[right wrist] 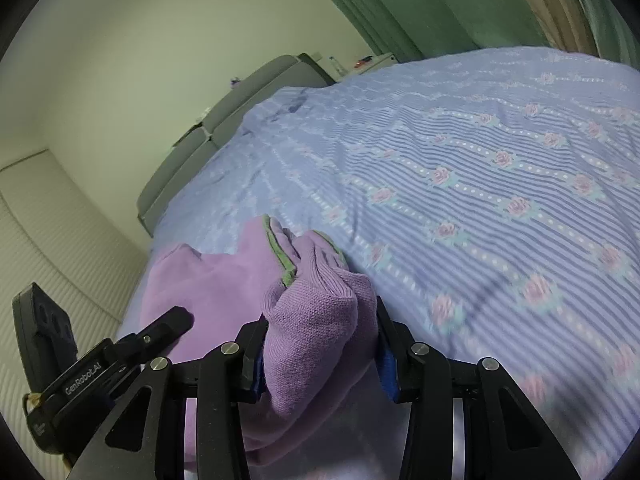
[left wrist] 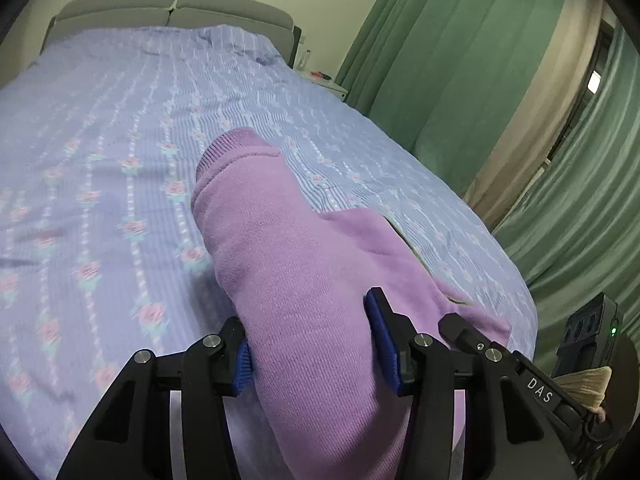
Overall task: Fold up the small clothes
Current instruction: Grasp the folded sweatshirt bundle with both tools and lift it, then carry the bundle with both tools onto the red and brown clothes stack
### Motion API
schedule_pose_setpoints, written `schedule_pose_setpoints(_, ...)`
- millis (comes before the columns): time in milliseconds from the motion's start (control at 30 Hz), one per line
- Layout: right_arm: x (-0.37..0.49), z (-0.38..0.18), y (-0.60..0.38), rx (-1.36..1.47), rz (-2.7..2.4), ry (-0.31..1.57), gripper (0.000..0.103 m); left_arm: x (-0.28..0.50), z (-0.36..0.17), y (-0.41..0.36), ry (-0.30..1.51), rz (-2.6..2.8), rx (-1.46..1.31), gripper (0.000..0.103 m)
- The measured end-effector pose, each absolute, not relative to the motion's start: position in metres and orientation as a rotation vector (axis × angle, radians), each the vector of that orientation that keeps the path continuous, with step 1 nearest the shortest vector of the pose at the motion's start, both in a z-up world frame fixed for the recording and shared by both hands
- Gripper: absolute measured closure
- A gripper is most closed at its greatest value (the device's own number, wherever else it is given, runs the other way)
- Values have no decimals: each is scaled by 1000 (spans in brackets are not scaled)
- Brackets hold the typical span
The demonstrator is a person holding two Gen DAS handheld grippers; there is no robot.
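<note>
A small purple knit garment (left wrist: 288, 264) with a ribbed cuff and a thin green trim lies on the bed. My left gripper (left wrist: 310, 344) is shut on a thick fold of it, fabric bulging between the blue pads. In the right wrist view the same garment (right wrist: 224, 280) shows its green-edged hem. My right gripper (right wrist: 320, 348) is shut on a bunched ribbed part of it. The two grippers sit close together; the right gripper's body (left wrist: 532, 376) shows at the left view's lower right, and the left gripper's body (right wrist: 100, 364) at the right view's lower left.
The bed carries a blue striped floral cover (left wrist: 100, 140). A grey headboard (left wrist: 176, 12) stands at the far end, with a white nightstand (left wrist: 326, 82) beside it. Green curtains (left wrist: 440, 60) hang along the bed's right side. A white ribbed wardrobe (right wrist: 48, 216) stands on the other side.
</note>
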State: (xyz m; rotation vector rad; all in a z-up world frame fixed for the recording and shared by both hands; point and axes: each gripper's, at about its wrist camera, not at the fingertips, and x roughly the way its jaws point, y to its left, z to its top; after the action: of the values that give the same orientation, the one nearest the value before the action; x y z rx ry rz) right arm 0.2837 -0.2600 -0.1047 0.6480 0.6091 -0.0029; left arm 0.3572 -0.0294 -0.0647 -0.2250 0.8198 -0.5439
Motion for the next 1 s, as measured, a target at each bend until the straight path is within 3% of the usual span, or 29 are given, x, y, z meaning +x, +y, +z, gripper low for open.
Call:
schedule_pose_setpoints(533, 182, -47, -161, 551, 203, 570, 59, 210, 15, 64, 692, -357, -137, 53)
schedule_pose_setpoints(1000, 157, 0, -25, 413, 400, 537, 59, 148, 53, 202, 587, -236, -193, 53)
